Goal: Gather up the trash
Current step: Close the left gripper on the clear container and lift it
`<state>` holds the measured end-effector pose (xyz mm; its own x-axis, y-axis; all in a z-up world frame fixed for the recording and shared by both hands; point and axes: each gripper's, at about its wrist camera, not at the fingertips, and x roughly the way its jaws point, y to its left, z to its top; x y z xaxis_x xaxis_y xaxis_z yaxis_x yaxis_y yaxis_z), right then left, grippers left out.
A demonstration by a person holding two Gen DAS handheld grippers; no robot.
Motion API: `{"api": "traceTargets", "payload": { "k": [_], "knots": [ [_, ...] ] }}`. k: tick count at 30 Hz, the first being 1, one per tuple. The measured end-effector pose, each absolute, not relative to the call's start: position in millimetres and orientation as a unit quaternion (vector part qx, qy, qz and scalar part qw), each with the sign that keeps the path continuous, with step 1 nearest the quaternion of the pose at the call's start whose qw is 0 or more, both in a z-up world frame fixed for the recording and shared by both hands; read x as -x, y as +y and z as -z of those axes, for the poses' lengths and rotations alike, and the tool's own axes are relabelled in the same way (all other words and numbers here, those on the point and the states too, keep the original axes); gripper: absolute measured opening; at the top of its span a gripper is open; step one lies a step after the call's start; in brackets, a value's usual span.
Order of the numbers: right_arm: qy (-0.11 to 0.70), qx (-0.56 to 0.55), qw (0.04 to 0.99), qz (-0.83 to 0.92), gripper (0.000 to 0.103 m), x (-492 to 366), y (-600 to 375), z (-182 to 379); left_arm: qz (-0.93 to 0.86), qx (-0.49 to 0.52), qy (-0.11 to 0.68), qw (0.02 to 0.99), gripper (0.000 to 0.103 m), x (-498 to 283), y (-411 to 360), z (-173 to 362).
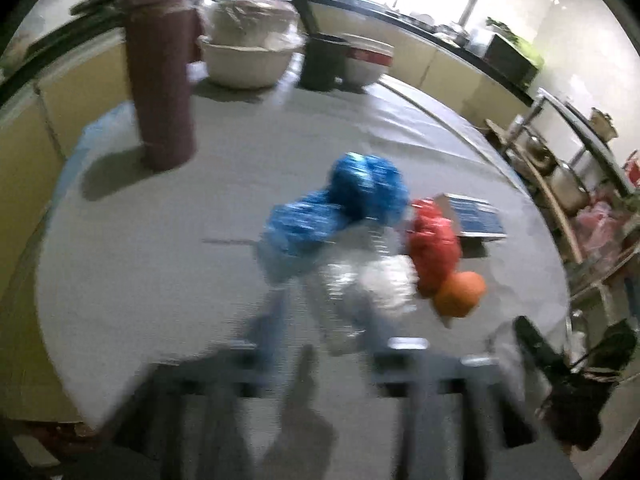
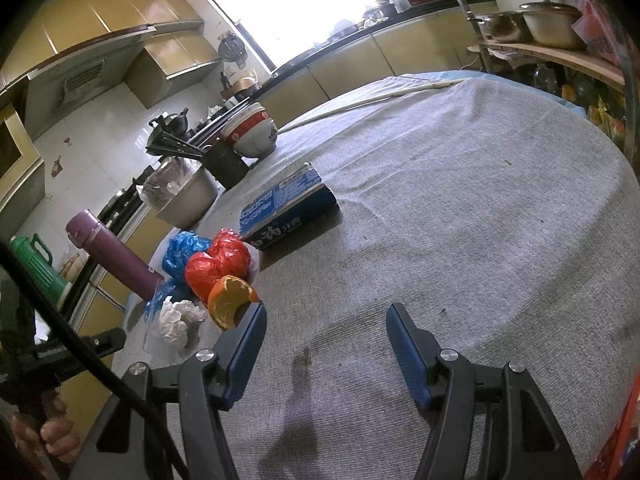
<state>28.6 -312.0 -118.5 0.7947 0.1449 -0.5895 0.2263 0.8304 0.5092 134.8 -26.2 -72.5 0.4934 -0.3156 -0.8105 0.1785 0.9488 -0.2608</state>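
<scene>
The trash lies in a pile on the grey tablecloth: two crumpled blue plastic bags [image 1: 362,200], a red plastic bag [image 1: 434,246], an orange peel [image 1: 460,294], a crumpled white tissue [image 1: 390,284] and a clear plastic bottle [image 1: 344,300]. The left wrist view is blurred; my left gripper [image 1: 332,332] is just short of the bottle, its fingers spread. In the right wrist view my right gripper [image 2: 326,316] is open and empty over bare cloth, with the orange peel [image 2: 230,300], red bag [image 2: 218,260], tissue [image 2: 180,320] and blue bags [image 2: 182,254] to its left.
A blue box [image 2: 286,210] lies behind the pile. A purple thermos [image 1: 160,68] stands at the table's left. Bowls [image 2: 252,132], a metal basin [image 2: 188,196] and a dark chopstick holder [image 2: 226,164] stand at the far edge. A shelf rack with pots [image 2: 552,28] is on the right.
</scene>
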Motion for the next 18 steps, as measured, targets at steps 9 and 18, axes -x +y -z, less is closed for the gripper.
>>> {"api": "traceTargets", "payload": {
  "k": [9, 18],
  "knots": [
    [0.319, -0.291, 0.902, 0.021, 0.066, -28, -312, 119, 0.144, 0.032, 0.504, 0.851, 0.069, -145, -80, 99],
    [0.319, -0.291, 0.902, 0.021, 0.066, -28, -312, 119, 0.12, 0.033, 0.473, 0.872, 0.044, -139, -55, 95]
  ]
}}
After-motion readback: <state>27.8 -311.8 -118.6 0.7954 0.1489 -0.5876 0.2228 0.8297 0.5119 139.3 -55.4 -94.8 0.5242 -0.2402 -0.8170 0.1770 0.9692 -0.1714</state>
